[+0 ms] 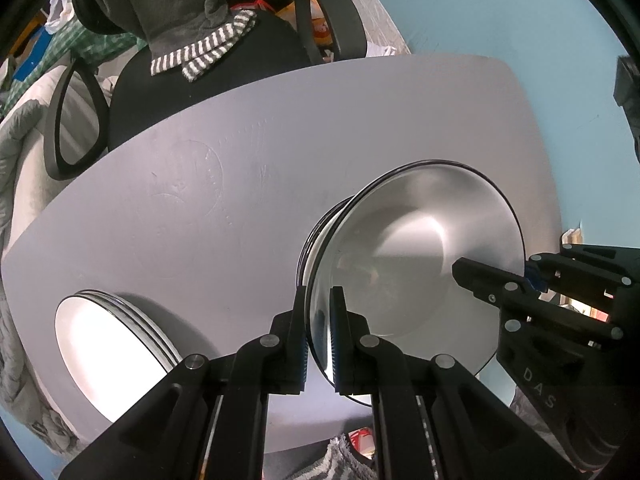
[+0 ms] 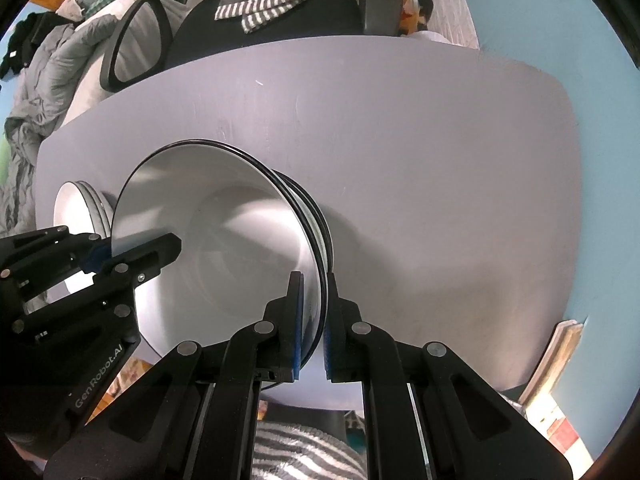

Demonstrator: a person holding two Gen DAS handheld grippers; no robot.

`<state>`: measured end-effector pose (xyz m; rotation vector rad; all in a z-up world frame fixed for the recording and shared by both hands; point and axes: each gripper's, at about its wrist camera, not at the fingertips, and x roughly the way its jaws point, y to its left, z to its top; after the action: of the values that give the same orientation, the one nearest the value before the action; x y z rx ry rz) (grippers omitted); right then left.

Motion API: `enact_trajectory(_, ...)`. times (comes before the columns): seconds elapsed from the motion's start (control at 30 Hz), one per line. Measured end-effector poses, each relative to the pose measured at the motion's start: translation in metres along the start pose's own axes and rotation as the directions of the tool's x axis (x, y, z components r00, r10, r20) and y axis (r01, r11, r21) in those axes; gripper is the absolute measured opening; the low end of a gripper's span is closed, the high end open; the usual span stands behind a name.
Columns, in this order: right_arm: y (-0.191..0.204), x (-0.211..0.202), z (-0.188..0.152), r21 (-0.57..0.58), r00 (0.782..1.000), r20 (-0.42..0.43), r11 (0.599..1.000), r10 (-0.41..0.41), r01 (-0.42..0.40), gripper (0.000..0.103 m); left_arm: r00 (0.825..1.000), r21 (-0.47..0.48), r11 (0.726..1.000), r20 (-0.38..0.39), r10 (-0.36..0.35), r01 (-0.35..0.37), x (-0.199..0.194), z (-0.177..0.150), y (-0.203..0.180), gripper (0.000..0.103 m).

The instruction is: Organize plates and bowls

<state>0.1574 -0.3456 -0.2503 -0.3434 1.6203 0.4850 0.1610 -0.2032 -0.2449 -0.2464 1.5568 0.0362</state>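
1. Left wrist view shows the left gripper (image 1: 319, 300) pinching the rim of the top bowl (image 1: 420, 248).
2. Right gripper (image 2: 313, 292) pinches the other side of that bowl's rim.
3. That bowl sits on a stack of bowls (image 2: 316, 216) on the grey table (image 1: 240, 168).
4. A pile of plates (image 1: 116, 336) rests on the table, near the bowls.
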Motion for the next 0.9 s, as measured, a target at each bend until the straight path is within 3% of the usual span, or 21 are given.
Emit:
enact_trajectory(0.17, 0.001, 0.001, -0.001, 0.004, 1.0, -0.015, 1.0, 0.011, -0.011, 0.009, 1.0, -0.001, 1.0, -0.001, 0.005, -0.005, -0.001, -0.001, 0.001, 0.014)
enact_trajectory(0.27, 0.003, 0.003, -0.002, 0.004, 1.0, -0.02, 1.0, 0.01, -0.01, 0.011, 1.0, -0.011, 1.0, 0.002, 0.007, -0.007, 0.0, -0.003, 0.002, 0.026)
enact_trajectory(0.33, 0.005, 0.003, -0.002, 0.001, 1.0, -0.022, 1.0, 0.013, -0.013, 0.017, 1.0, -0.01, 1.0, -0.004, -0.006, 0.006, 0.0, -0.004, 0.001, 0.026)
enact_trajectory(0.5, 0.004, 0.002, -0.002, 0.002, 1.0, -0.02, 1.0, 0.024, -0.024, 0.017, 1.0, 0.005, 1.0, 0.003, 0.022, -0.022, -0.004, -0.004, 0.0, 0.028)
enact_trajectory(0.57, 0.004, 0.0, -0.003, -0.002, 1.0, -0.017, 1.0, 0.021, -0.021, 0.019, 1.0, 0.002, 1.0, 0.006, 0.03, -0.03, -0.006, -0.005, 0.001, 0.038)
enact_trajectory(0.6, 0.005, -0.001, -0.003, -0.005, 1.0, -0.012, 1.0, 0.017, -0.017, 0.022, 0.999, 0.002, 0.999, 0.014, 0.034, -0.034, -0.008, -0.005, 0.001, 0.045)
enact_trajectory(0.67, 0.006, -0.004, -0.005, -0.011, 1.0, 0.002, 1.0, 0.007, -0.007, 0.03, 0.998, 0.0, 0.999, 0.03, 0.047, -0.047, -0.013, -0.007, 0.0, 0.047)
enact_trajectory(0.83, 0.0, -0.012, -0.01, 0.007, 1.0, 0.026, 1.0, -0.007, 0.007, 0.038, 0.998, -0.026, 0.999, 0.044, 0.042, -0.04, -0.022, -0.011, 0.003, 0.051)
enact_trajectory(0.9, -0.002, -0.015, -0.011, 0.012, 0.999, 0.035, 1.0, -0.014, 0.013, 0.049, 0.998, -0.04, 0.998, 0.053, 0.04, -0.037, -0.026, -0.013, 0.006, 0.054)
